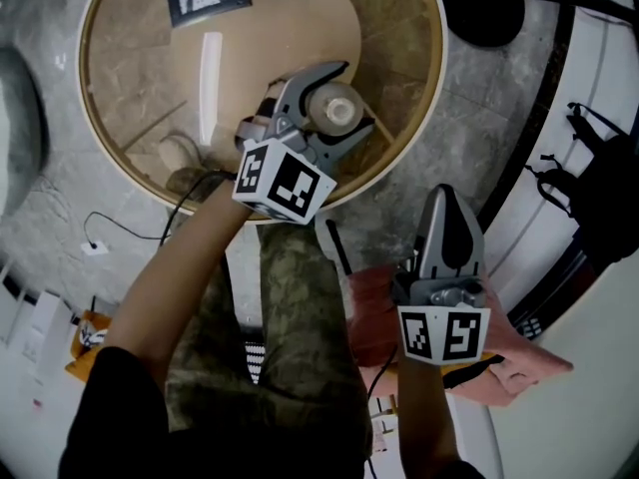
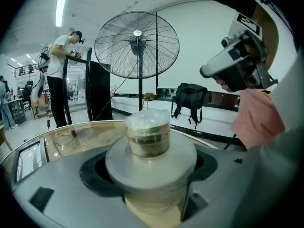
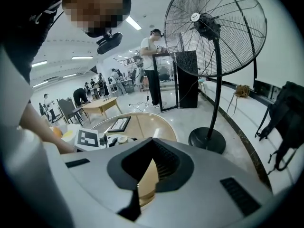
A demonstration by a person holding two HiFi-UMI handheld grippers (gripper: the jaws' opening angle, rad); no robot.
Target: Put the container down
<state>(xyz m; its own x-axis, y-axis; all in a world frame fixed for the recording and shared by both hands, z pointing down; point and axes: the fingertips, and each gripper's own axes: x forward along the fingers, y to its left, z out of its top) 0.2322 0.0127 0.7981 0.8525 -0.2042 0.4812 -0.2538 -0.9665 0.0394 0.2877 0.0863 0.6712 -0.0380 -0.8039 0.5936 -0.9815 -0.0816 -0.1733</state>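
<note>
While left tongs [image 1: 349,100] grip it, container [image 2: 148,132] stands film-capped.

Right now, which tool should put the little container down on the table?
Left. The left tool is shut on the container above the round table; the right tool is shut, empty and beside the table.

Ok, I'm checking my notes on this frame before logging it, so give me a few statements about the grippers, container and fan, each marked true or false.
The left gripper is shut on the container. True.
The right gripper holds a cup. False: its jaws are shut on nothing.
The container is over the round table. True.
The fan stands on the table. False: it stands on the floor.
</note>
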